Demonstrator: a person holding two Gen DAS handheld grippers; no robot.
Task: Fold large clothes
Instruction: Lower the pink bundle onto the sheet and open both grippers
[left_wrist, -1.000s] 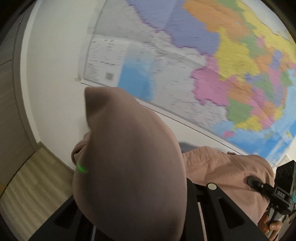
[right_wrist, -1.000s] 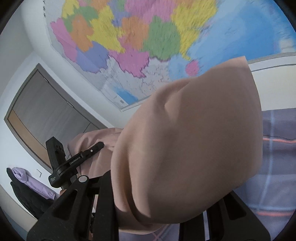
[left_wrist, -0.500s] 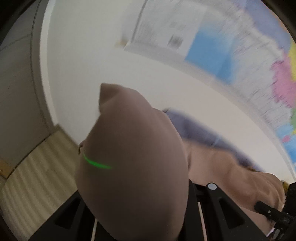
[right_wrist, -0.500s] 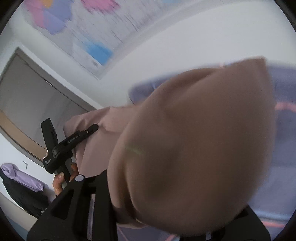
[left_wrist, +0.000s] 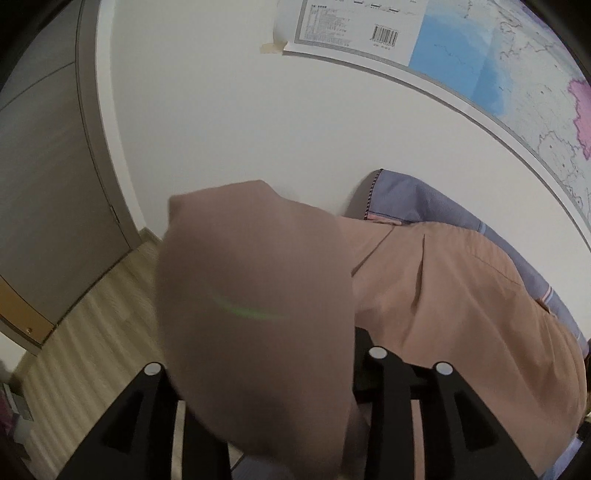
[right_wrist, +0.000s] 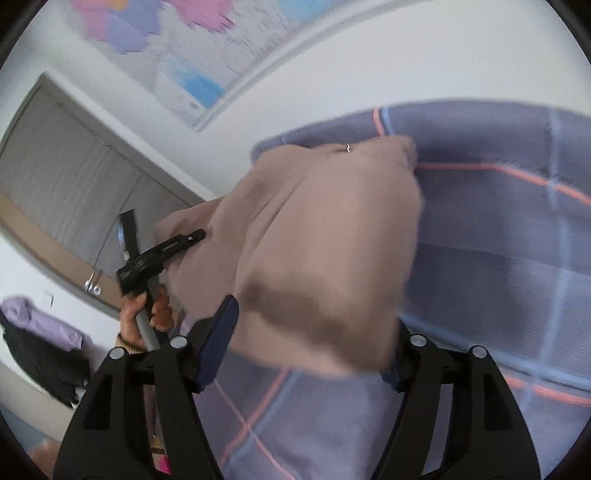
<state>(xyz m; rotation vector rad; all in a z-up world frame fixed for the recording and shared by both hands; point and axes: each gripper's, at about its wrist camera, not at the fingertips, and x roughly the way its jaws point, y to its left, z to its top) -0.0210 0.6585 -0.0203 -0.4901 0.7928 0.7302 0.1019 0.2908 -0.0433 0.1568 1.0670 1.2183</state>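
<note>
A dusty-pink garment (left_wrist: 461, 295) lies over a purple checked bedsheet (left_wrist: 424, 201). My left gripper (left_wrist: 266, 376) is shut on a bunched corner of the pink garment (left_wrist: 255, 295), which bulges up and hides the fingertips. My right gripper (right_wrist: 306, 354) has its jaws spread wide with a fold of the same garment (right_wrist: 325, 240) lying between them; the blue-padded left finger (right_wrist: 218, 339) shows clear of the cloth. The left gripper (right_wrist: 159, 254) and the hand holding it show in the right wrist view.
The bedsheet (right_wrist: 498, 229) meets a white wall with a map (left_wrist: 498, 55) above. A grey sliding door (left_wrist: 40, 192) and wood floor (left_wrist: 92, 325) lie to the left. Dark and lilac clothes (right_wrist: 40, 339) sit far left.
Both grippers have tipped down from facing the wall map toward the bed, carrying the garment. The right gripper's jaws have spread apart around the cloth.
</note>
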